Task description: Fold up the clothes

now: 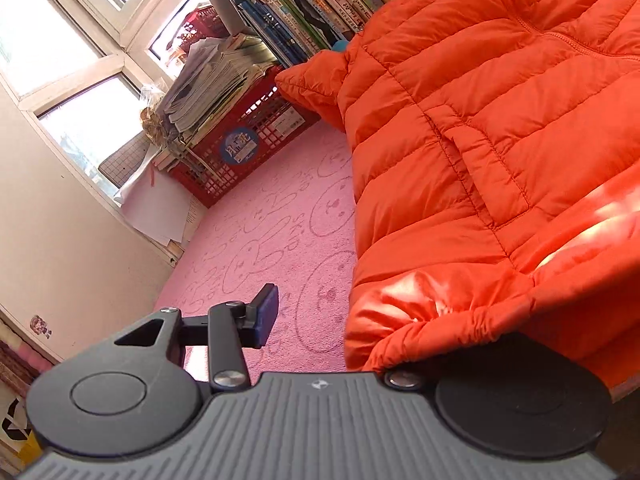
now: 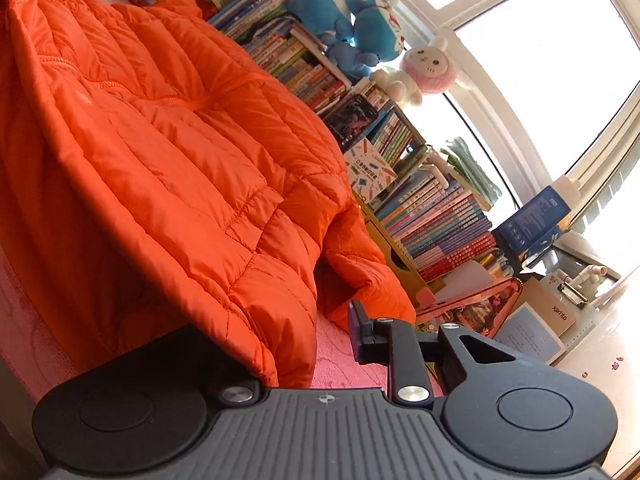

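The left gripper (image 1: 320, 314) stands spread: its outer finger (image 1: 262, 314) is wide out over the pink cover (image 1: 256, 240), and its inner finger is hidden under the hem of the jacket (image 1: 480, 128), which lies over it. The right gripper (image 2: 312, 334) mirrors this, with its outer finger (image 2: 362, 332) clear and wide and its inner one buried under the same hem, so both look open with nothing pinched, though the hidden fingers cannot be checked. The orange quilted jacket (image 2: 172, 152) runs straight ahead of both grippers, hem nearest and collar end farthest, its zip line along that axis. It lies to the inside of each gripper, between the two, so neither hand is nearer. The hem corner at the right gripper sits raised, with shadow under it. That fits either the hem about to be carried forward in a fold or the jacket being laid out flat. There is one jacket and two grippers. One sleeve (image 1: 312, 80) pokes out beyond the left gripper, and one (image 2: 360, 276) lies crumpled just ahead of the right. Farther out are one red crate (image 1: 240, 148), rows of books (image 2: 432, 224) and three plush toys (image 2: 376, 20)
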